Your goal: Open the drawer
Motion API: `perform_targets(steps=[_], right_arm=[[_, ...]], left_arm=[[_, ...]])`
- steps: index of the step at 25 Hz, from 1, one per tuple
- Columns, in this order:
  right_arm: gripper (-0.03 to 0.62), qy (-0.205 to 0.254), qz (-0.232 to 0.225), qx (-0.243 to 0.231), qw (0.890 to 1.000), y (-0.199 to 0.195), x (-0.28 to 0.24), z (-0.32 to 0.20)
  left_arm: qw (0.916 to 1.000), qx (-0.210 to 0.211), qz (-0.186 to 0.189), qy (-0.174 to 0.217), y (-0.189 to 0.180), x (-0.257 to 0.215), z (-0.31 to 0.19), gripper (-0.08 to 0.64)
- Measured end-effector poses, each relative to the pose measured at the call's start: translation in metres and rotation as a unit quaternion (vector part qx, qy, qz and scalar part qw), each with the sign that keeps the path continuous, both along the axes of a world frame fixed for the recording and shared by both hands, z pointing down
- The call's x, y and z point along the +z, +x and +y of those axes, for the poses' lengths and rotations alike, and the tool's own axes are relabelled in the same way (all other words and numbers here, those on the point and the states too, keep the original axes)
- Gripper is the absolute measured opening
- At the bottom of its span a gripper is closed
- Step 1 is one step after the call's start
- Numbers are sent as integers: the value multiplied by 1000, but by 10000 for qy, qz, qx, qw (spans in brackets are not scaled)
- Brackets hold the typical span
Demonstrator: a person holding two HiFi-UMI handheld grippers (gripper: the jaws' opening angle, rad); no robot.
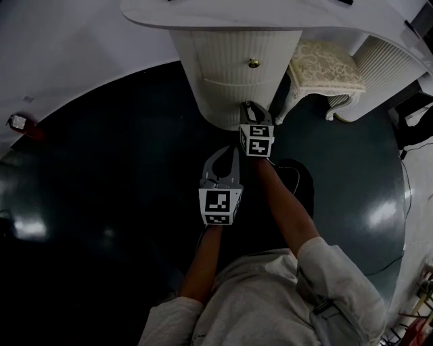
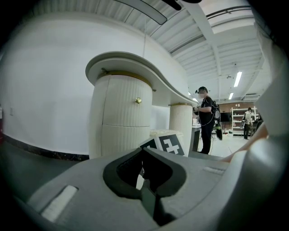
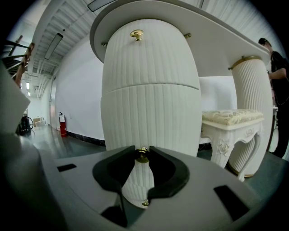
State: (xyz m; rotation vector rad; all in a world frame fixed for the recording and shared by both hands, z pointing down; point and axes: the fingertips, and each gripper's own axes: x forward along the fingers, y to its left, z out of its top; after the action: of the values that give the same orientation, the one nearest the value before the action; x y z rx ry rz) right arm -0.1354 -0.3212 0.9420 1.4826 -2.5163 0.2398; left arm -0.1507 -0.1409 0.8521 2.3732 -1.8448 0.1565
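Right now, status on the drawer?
Right gripper shut on lower knob. Left gripper shut, empty. Drawer flush, not yet out. Stool off to the side.

The ribbed pedestal (image 1: 223, 81) blocks the way straight ahead, and the desk top (image 1: 203, 17) overhangs it. A cushioned stool (image 1: 325, 67) stands just right of the pedestal, leaving a narrow gap. The right gripper (image 1: 249, 106), clamped on the lower knob (image 3: 142, 155), fills the space before it. Left of the pedestal the dark floor (image 1: 101, 176) lies open.
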Motion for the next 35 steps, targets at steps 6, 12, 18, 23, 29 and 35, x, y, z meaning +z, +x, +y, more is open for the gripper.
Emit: perform_targets(steps=[6,12,18,23,29,35], right_arm=[[107,-71,-78,107,9999,2,0,2],[106,-46,-82,88,9999,3,-1,7],[106,79,-65,46,9999,12,0,33],[106,15,-25,-45,10000,14,1,44],[107,61,-101,2,9999,18,1,50],[107,72,-220,-26,9997,18,2,57]], left_arm=[[10000,-70,26,-16,-1,3,-1,9],[9999,-164,16,-36,-6,4,0,9],[9997,-217,65,-13,-7,3,-1,9],[9995,-280,132,91,-10,-6,-8,9],[9994,-319,96,90,-12,-5,-8,9],[9991,-389,139,-17,-12,4,-7,10]])
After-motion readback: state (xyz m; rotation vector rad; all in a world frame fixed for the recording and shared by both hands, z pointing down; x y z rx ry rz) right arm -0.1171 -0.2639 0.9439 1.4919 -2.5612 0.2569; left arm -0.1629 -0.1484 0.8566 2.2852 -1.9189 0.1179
